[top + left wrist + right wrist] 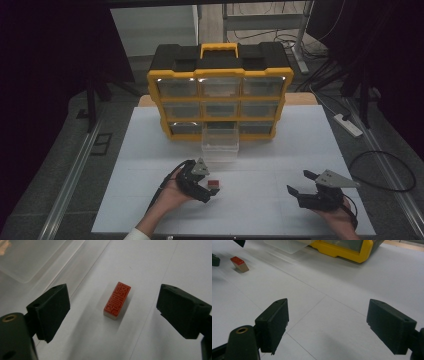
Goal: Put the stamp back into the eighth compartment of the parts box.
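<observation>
White bench [280,150] under dim light, dark room around it, cables on the floor at far right. At the far side of the bench we see a yellow-and-black drawer organiser [220,90] standing upright, three rows of clear drawers. One clear drawer [220,145] from the bottom middle slot is pulled out toward us and rests on the bench.

Near of that drawer, left of centre, lies a small stamp block [214,184], red face up, pale body below. In the left gripper view we see raised characters on the red face [117,300].

Left claw [202,187] is held in the left hand [175,192]. It sits just beside the block, jaws spread wide and empty. In its own view the block lies between the two jaws, touching neither.

Right claw [300,184], in the right hand [337,212], rests at the near right of the bench, well apart from the block. Jaws wide open, holding nothing. In the right gripper view we see the block [239,263] far off to the left, bare bench between the jaws.
</observation>
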`<state>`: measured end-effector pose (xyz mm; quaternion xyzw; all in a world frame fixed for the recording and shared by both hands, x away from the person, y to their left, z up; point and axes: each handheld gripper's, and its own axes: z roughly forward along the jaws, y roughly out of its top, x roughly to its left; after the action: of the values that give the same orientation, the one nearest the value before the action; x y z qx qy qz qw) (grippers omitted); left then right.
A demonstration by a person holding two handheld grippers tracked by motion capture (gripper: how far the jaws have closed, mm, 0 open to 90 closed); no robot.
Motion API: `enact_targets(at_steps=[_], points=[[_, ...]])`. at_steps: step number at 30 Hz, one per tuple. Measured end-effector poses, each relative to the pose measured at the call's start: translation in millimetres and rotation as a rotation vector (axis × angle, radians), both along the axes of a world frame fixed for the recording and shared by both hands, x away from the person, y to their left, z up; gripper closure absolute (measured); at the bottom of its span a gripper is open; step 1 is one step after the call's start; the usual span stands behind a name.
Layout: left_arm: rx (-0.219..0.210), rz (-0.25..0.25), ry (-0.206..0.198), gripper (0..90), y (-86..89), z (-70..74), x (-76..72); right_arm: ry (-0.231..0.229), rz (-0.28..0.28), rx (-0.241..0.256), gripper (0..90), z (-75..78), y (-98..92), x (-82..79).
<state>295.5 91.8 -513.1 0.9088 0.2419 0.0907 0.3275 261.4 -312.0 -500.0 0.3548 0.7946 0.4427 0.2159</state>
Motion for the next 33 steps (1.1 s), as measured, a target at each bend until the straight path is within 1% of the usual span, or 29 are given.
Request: enact_targets(at_steps=[4, 6, 10, 12, 13, 14, 18, 21, 25, 26, 30, 33], points=[[0.006, -0.021, 0.012, 16.0, -4.5, -1.9, 3.5, 0.001, -0.001, -0.001, 18.8, -0.1, 0.0, 0.2], [0.021, -0.028, 0.013, 17.4, -7.1, -2.6, 5.1, 0.001, 0.000, -0.002, 18.9, -0.2, 0.1, 0.2], [0.037, -0.047, 0.020, 20.9, -10.6, -3.6, 7.4, 0.001, -0.001, -0.002, 18.8, -0.2, -0.1, 0.2], [0.040, -0.050, 0.019, 24.4, -11.0, -3.8, 7.4, 0.000, -0.001, -0.003, 18.8, -0.2, 0.0, 0.2], [0.050, -0.060, 0.020, 24.4, -11.3, -3.9, 7.3, 0.000, -0.001, -0.003, 18.8, -0.2, 0.0, 0.1], [0.056, -0.061, 0.020, 28.5, -11.4, -4.0, 7.2, 0.000, -0.001, -0.003, 18.8, -0.2, 0.1, 0.0], [0.070, -0.062, 0.025, 36.3, -9.8, -4.2, 7.7, 0.000, 0.000, -0.004, 18.8, -0.4, 0.3, 0.0], [0.072, -0.070, 0.030, 41.5, -9.5, -4.2, 7.3, -0.001, 0.000, -0.005, 18.9, -0.4, 0.4, -0.1], [0.089, -0.090, 0.031, 51.3, -9.8, -5.1, 7.0, -0.001, 0.003, 0.004, 18.9, 0.3, 0.4, -0.3], [0.094, -0.092, 0.031, 54.2, -9.9, -5.4, 6.9, -0.003, 0.004, 0.004, 18.8, 0.5, 0.7, -0.5], [0.103, -0.104, 0.026, 73.2, -9.5, -4.8, 6.3, -0.003, 0.004, -0.001, 18.8, 0.2, 1.1, -0.6], [0.114, -0.096, 0.016, 74.7, -9.0, -3.5, 5.9, -0.005, 0.002, -0.001, 18.9, 0.3, 0.8, -0.5]])
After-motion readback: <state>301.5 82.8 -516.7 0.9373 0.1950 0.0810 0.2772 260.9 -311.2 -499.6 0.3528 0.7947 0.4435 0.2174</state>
